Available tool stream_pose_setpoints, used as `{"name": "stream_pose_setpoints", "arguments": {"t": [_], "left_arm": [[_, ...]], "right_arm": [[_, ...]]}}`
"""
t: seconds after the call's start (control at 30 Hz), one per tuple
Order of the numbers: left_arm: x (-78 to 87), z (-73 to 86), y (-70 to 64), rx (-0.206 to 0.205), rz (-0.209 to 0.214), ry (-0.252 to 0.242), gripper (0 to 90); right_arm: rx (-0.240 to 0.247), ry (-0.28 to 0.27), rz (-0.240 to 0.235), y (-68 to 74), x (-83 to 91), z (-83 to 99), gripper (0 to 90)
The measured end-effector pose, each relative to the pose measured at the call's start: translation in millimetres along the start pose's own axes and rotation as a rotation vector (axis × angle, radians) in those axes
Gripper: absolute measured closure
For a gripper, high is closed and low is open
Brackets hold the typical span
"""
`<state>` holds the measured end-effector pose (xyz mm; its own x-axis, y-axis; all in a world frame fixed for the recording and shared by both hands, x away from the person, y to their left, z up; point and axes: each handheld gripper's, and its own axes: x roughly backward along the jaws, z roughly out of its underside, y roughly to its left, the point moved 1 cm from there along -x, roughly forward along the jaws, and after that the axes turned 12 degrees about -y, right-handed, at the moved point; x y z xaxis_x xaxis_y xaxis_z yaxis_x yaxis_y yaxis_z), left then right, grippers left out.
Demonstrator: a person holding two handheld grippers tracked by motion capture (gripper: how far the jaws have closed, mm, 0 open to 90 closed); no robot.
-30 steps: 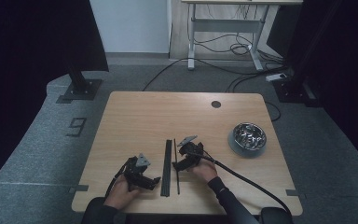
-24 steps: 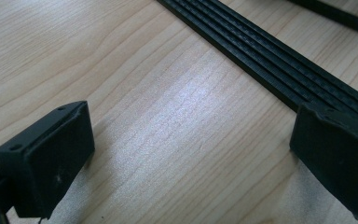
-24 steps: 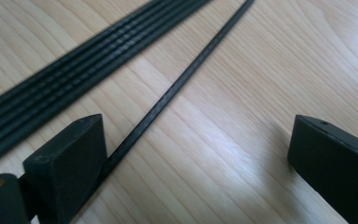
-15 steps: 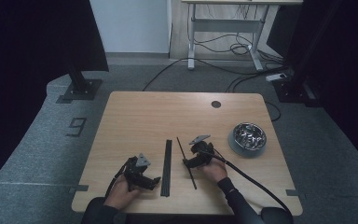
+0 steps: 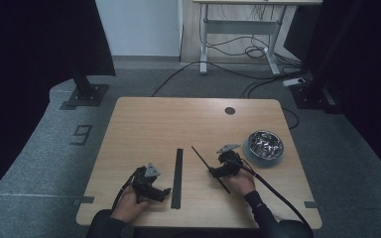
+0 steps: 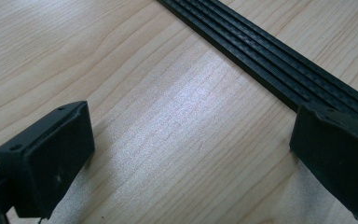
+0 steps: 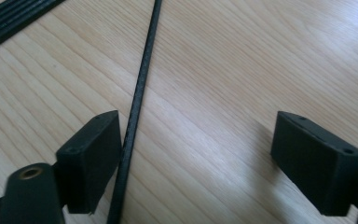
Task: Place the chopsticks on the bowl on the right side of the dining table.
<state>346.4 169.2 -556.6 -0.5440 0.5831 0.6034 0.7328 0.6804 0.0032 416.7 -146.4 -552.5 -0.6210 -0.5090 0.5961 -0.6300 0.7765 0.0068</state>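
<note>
The right gripper [image 5: 217, 171], jaws wide open, straddles the thin rod [image 7: 137, 100]; the left gripper [image 5: 162, 192], jaws also open, rests beside the ribbed strip [image 5: 178, 176].

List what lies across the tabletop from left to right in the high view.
Left gripper → flat black ribbed strip → thin black rod → right gripper → round shiny metal bowl.

one thin rod [image 5: 210, 168], one ribbed strip [image 5: 178, 177], one bowl [image 5: 264, 146]
</note>
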Motion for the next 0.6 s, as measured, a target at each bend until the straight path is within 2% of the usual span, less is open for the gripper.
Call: {"name": "stream_pose_setpoints", "arguments": {"t": [0.27,0.57,0.6], "left_arm": [[0.1,0.1,-0.3,0.003,-0.001,0.000,0.0],[0.2,0.2,-0.6,0.004,-0.002,0.000,0.0],[0.3,0.2,-0.6,0.004,-0.002,0.000,0.0]], "right_arm": [[-0.001,0.003,-0.001,-9.6,12.3,5.9,29.2],[-0.007,0.009,0.004,-16.8,22.1,10.9,37.6],[-0.009,0.013,0.005,-18.8,25.2,12.3,41.3]]}}
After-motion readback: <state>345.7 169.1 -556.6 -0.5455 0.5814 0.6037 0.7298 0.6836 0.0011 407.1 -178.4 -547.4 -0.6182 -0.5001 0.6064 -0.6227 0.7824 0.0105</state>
